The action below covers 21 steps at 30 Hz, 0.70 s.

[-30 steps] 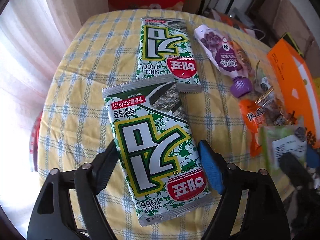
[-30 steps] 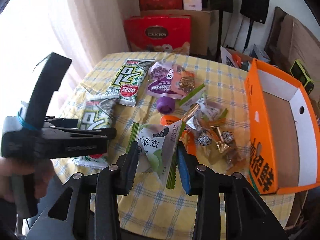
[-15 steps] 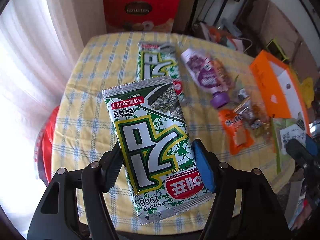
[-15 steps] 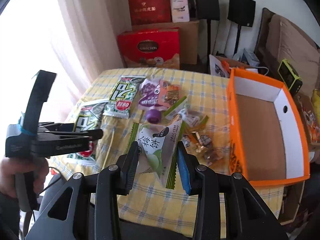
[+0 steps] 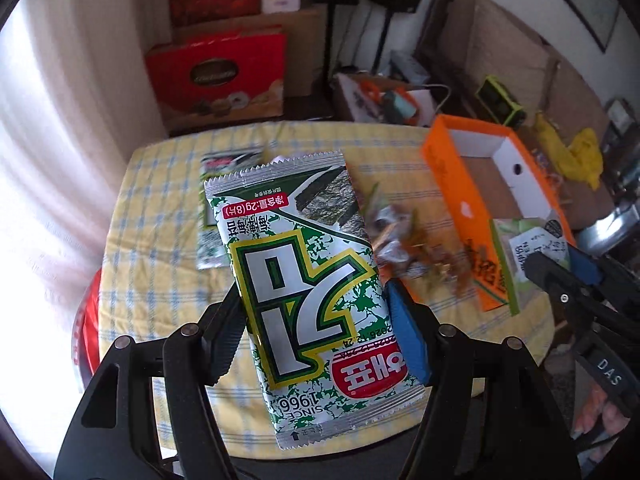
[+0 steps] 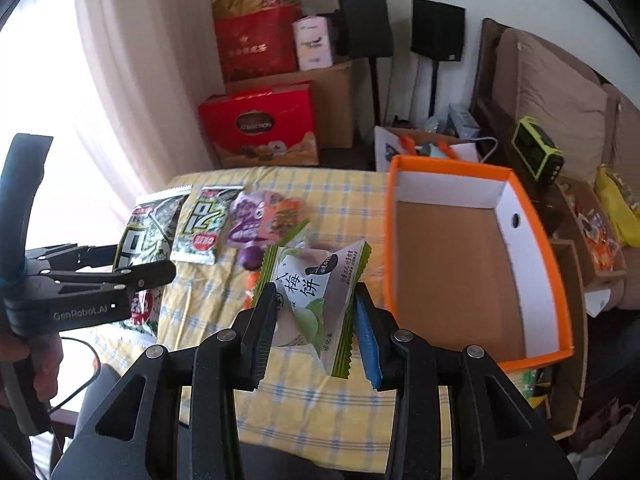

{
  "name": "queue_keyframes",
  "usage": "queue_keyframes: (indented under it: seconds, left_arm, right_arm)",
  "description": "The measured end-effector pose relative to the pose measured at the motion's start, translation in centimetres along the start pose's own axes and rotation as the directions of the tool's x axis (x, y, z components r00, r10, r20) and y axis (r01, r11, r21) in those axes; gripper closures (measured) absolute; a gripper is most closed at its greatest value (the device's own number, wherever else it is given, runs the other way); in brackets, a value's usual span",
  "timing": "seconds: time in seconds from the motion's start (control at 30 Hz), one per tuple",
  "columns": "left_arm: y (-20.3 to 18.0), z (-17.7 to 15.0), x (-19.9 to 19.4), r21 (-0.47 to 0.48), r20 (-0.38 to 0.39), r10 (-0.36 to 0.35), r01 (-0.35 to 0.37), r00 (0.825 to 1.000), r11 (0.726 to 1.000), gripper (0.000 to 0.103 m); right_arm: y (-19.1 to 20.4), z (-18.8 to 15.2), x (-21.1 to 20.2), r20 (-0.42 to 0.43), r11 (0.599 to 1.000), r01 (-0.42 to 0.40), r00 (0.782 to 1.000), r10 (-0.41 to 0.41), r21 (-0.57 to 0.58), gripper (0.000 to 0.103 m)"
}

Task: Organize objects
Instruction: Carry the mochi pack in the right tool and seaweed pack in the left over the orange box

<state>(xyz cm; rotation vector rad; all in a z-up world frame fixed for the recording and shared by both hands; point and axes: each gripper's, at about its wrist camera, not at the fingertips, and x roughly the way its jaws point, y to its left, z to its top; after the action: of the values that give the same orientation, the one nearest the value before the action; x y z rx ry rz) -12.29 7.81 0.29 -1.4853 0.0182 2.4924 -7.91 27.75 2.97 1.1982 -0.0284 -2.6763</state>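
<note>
**Box is off to the right**

The left hand-held gripper [image 5: 316,320] is clamped on the seaweed pack [image 5: 308,280], above the table [image 5: 160,248]. The right hand-held gripper [image 6: 316,332] is clamped on the plum pack [image 6: 316,296], just beside the orange box [image 6: 532,360], so it is nearer.

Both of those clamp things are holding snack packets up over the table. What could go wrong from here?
1. The left gripper pinches the seaweed packet only by its slick edges, so it might slip out.
2. The right gripper squeezes the green plum-cake packet, which already looks creased; its contents may get crushed.
3. Both are probably headed for the orange box, so the grippers could bump.
</note>
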Motion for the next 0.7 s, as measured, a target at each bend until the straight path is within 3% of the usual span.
queue_keyframes:
  seconds: [0.7]
  left_arm:
    - [-11.8,3.2,1.4,0.120,-0.015,-0.101,0.102,0.995,0.987,0.039]
  right_arm:
    - [-9.5,0.2,-3.4,0.030,0.986,0.111,0.993,-0.116,0.122,0.066]
